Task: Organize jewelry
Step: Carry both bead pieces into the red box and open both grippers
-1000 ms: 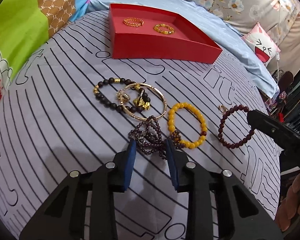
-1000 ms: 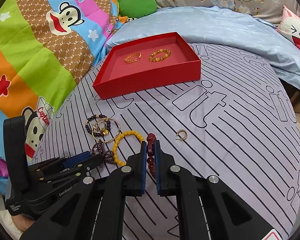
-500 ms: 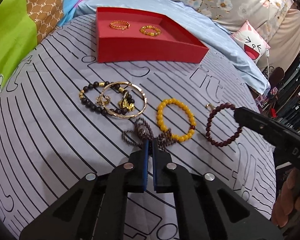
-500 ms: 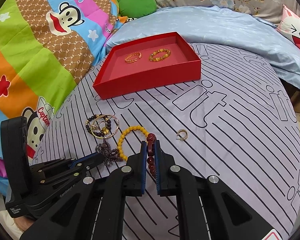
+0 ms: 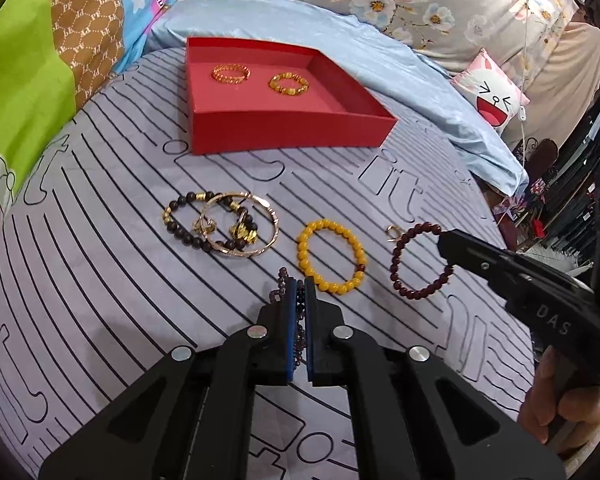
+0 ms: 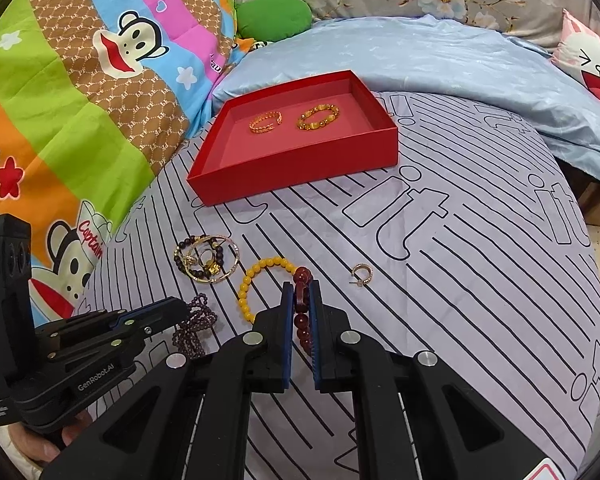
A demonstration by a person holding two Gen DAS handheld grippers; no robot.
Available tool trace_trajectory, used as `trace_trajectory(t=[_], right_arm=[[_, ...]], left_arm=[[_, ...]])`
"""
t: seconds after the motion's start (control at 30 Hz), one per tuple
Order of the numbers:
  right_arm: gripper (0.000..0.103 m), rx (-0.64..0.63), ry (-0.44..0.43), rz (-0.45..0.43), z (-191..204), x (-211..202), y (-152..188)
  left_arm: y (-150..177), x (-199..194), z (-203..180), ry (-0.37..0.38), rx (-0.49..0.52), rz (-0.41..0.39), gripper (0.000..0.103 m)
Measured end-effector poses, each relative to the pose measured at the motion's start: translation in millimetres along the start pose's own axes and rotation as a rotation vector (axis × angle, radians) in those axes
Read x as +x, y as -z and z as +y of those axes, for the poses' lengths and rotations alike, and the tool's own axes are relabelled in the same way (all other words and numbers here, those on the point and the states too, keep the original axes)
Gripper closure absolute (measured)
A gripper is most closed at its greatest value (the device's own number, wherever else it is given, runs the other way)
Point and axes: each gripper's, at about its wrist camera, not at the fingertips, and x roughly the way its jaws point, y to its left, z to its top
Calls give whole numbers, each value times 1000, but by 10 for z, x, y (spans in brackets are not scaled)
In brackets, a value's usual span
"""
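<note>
**Two bracelets pinched, red box waiting**

The left gripper (image 5: 299, 296) is closed on the purple bead strand (image 5: 298, 322), whose loops hang from between its blue pads near the bottom centre of the left wrist view; its jaws have just been closing, with the strand caught between them. The right gripper (image 6: 301, 304) is clamped on the dark red bead bracelet (image 6: 302, 316), low in the middle of its own view.

The step in hand looks like the pick-up: both pieces are gripped and ready to go to the red box (image 5: 284, 130) in the upper middle of the frame, where a gold ring (image 5: 231, 73) and a gold bead ring (image 5: 289, 83) already lie. The next move calls for a lift high enough to clear the box's near wall, then a release over the bare floor on its right side.

On the bed sheet (image 5: 100, 280), the yellow bracelet (image 5: 332, 256) lies just beside the left gripper's tips, and the tangle of black beads and gold bangle (image 5: 224, 224) sits up and to the left, so a dangling strand could snag either. A small gold earring (image 6: 362, 275) lies right of the right gripper. The sheet between jewelry and box is open.
</note>
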Motion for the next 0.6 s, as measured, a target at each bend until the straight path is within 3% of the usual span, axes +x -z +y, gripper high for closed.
trace_trajectory(t=[0.27,0.6], right_arm=[[96,-20,-31,-57,65,-155,-290],[96,-81,-54,-178,176,-198,-1264]], left_arm=[[-317,-244,-126,21,26,-40,100],[-1374,-433,-166,8,76,-197,100]])
